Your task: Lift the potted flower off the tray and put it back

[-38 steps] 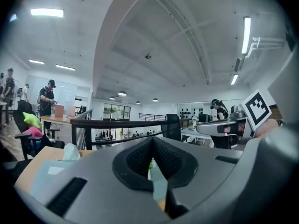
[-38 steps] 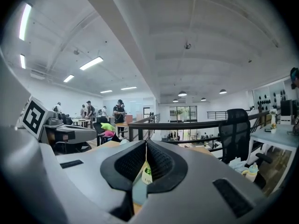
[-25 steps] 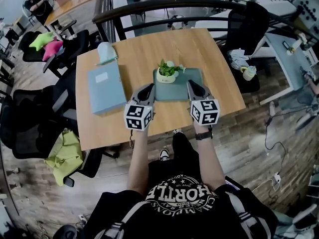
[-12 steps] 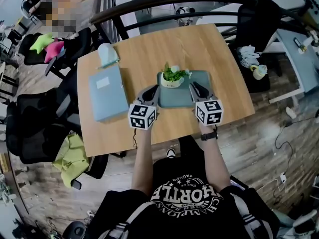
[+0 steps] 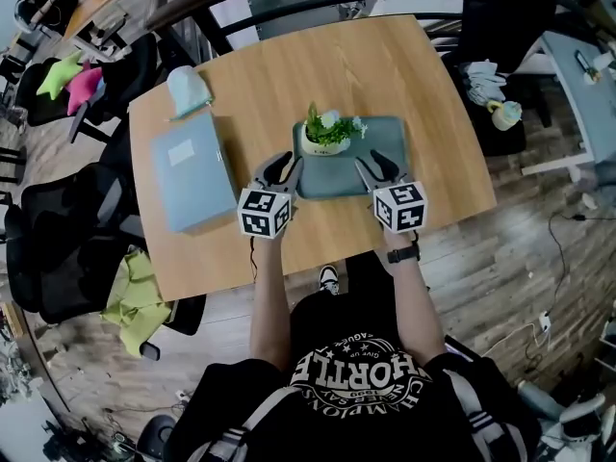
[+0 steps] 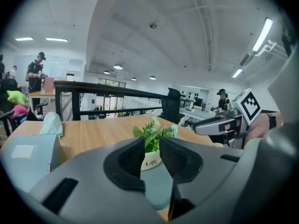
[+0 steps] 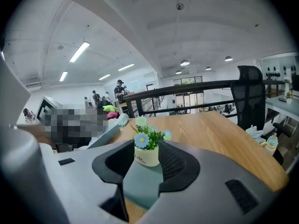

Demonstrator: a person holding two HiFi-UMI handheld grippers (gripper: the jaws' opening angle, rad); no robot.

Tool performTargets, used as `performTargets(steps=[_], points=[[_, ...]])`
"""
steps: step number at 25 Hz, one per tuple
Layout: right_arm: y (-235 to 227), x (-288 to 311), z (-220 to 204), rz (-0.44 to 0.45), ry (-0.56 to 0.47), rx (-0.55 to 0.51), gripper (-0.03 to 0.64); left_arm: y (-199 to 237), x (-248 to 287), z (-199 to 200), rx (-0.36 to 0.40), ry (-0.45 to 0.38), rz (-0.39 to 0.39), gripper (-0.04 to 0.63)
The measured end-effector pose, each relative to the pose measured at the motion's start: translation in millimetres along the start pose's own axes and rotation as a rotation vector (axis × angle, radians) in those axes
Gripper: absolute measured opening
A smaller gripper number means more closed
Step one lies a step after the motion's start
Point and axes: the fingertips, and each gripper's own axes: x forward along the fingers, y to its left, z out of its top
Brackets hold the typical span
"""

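Behind left gripper (image 6: 152, 143), potted flower (image 6: 150, 162) partly hidden

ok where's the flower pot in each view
Head view: pot upper centre, on the far left corner of the tray.
Left gripper view: pot low centre.
Right gripper view: pot centre, slightly low.
Shared landmark: the teal tray under it.
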Motion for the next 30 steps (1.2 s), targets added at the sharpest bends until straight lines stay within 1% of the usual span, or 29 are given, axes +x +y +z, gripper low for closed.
performTargets(steps=[3, 6, 8, 11, 17, 20, 26, 30], points=[[-3, 14, -11, 0.028, 0.016, 0.003, 0.198, 5, 13, -20, -0.002, 0.067, -0.009, 0.123], [-5, 29, -20, 0.056, 0.023, 0.003, 0.223, 8, 27, -39, 0.010, 0.132, -0.025, 0.165], [-5, 38, -26, 0.073, 0.028, 0.005, 0.235, 10, 34, -48, 0.021, 0.150, -0.040, 0.218], [-7, 53, -33, 0.094, 0.039, 0.006, 0.255, 14, 45, -56, 0.031, 0.167, -0.067, 0.258], [-11, 80, -53, 0.158, 0.078, -0.006, 0.275, 23, 65, -69, 0.062, 0.201, -0.124, 0.307], [-18, 91, -60, 0.177, 0.093, -0.015, 0.307, 26, 75, -75, 0.086, 0.226, -0.168, 0.311], [-19, 112, -66, 0.214, 0.101, -0.007, 0.310, 30, 93, -89, 0.123, 0.279, -0.221, 0.324], [-20, 126, -65, 0.232, 0.091, -0.013, 0.311, 33, 109, -93, 0.142, 0.290, -0.256, 0.324]])
